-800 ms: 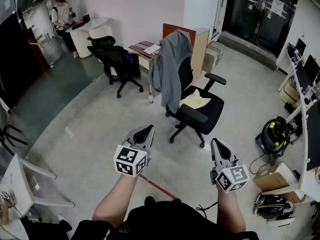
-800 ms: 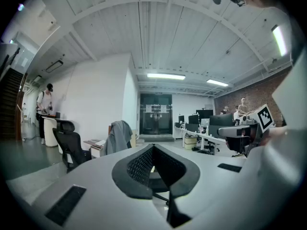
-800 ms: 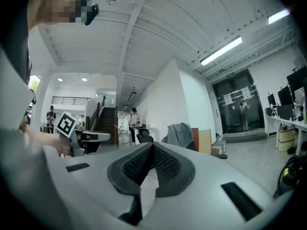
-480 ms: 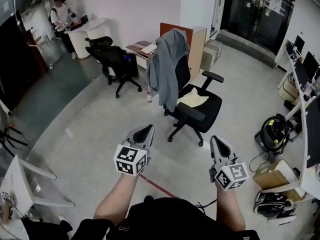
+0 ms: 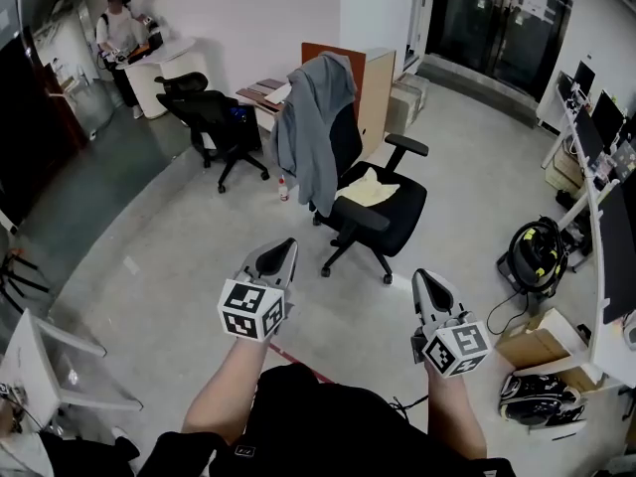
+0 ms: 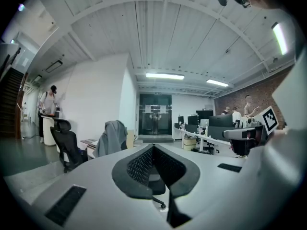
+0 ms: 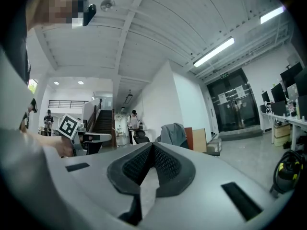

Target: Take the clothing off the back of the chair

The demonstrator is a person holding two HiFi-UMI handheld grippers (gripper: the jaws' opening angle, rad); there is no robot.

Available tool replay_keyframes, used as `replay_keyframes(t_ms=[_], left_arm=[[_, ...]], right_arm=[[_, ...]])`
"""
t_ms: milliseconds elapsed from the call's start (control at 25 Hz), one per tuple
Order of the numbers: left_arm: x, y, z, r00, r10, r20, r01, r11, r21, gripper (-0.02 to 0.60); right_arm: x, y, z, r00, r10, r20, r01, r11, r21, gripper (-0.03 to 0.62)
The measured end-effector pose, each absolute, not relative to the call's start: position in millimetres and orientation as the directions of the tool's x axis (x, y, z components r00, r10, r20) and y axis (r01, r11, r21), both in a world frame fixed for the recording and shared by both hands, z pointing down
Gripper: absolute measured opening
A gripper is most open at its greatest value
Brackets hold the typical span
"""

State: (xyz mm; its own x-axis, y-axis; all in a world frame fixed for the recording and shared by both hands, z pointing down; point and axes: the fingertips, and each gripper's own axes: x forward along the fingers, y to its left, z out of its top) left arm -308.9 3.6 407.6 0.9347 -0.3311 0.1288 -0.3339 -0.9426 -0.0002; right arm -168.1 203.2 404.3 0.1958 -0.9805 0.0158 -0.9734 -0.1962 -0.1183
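Observation:
A grey jacket [image 5: 310, 127] hangs over the back of a black office chair [image 5: 383, 207] in the middle of the floor; a pale yellow cloth [image 5: 366, 189] lies on its seat. The jacket [image 6: 111, 137] also shows small in the left gripper view, left of the jaws, and the jacket [image 7: 173, 134] shows just above the jaws in the right gripper view. My left gripper [image 5: 285, 248] and right gripper [image 5: 419, 278] are held side by side well short of the chair. Both are shut with nothing between the jaws.
A second black chair [image 5: 214, 117] stands at a desk [image 5: 266, 92] behind the first. A person [image 5: 121, 38] stands at a round white table far left. A black and yellow vacuum [image 5: 535, 256], cardboard boxes [image 5: 532, 341] and desks with monitors [image 5: 596, 127] line the right side. A red line [image 5: 298, 366] marks the floor.
The chair with the jacket has shifted left and up in the head view. Both grippers keep their side-by-side pose, shut.

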Motion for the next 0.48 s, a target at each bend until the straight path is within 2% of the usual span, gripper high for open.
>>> replay_keyframes(t_ms=[480], left_arm=[[-255,-6,439,0.948,-0.266,0.176,-0.278,-0.959,0.050,0.003]], right_arm=[[-127,197,427,0.227,-0.972,0.061,-0.956,-0.234,-0.175,0.014]])
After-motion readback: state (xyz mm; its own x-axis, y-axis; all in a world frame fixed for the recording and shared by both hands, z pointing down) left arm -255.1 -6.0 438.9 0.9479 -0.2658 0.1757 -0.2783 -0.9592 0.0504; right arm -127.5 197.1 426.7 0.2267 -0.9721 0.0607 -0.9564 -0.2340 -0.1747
